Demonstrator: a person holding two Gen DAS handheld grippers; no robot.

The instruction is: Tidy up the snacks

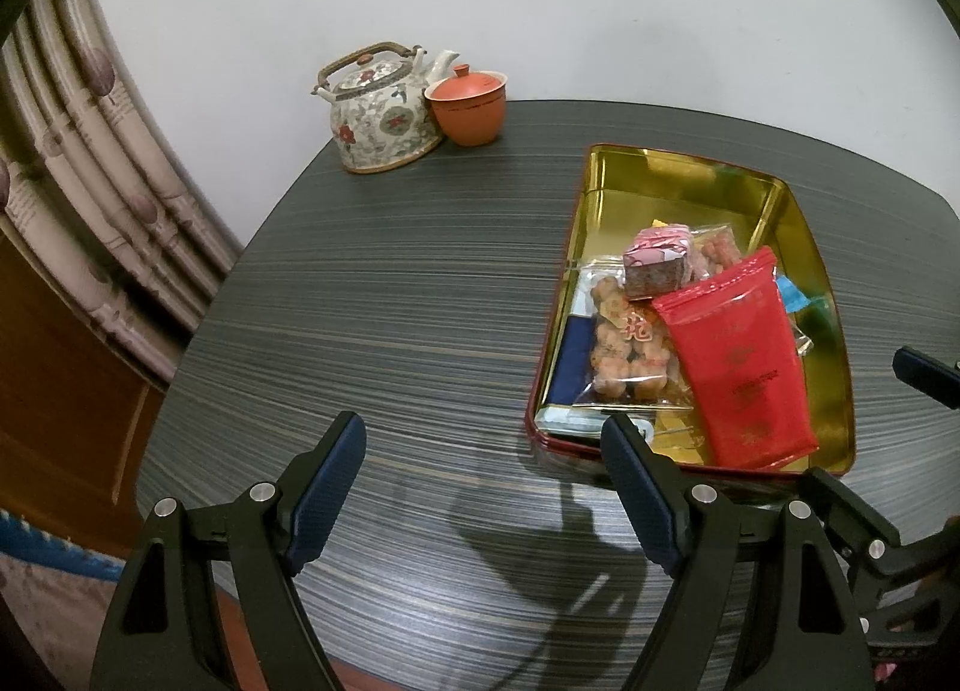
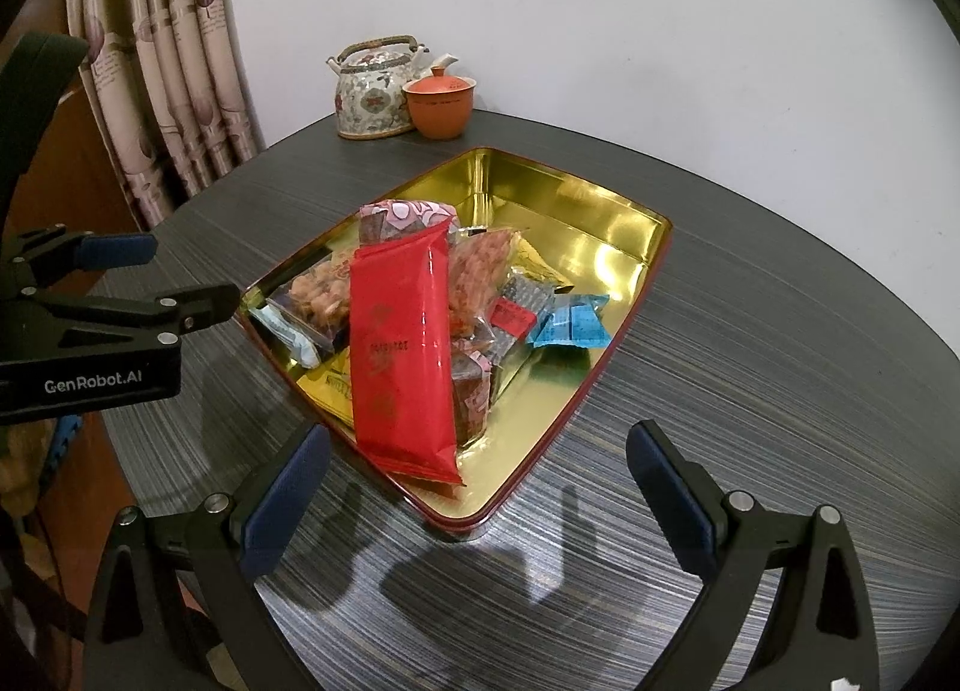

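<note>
Left gripper (image 1: 483,478): jaws wide, holding nothing.
Right gripper (image 2: 480,487): jaws wide, holding nothing.
Snacks (image 2: 402,343): piled in gold tin (image 2: 600,229), just ahead of right jaws, right of left jaws.

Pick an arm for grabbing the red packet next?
Right, probably. The right gripper is open and faces the red packet lying atop the tin; the left gripper sits off beside it.
</note>
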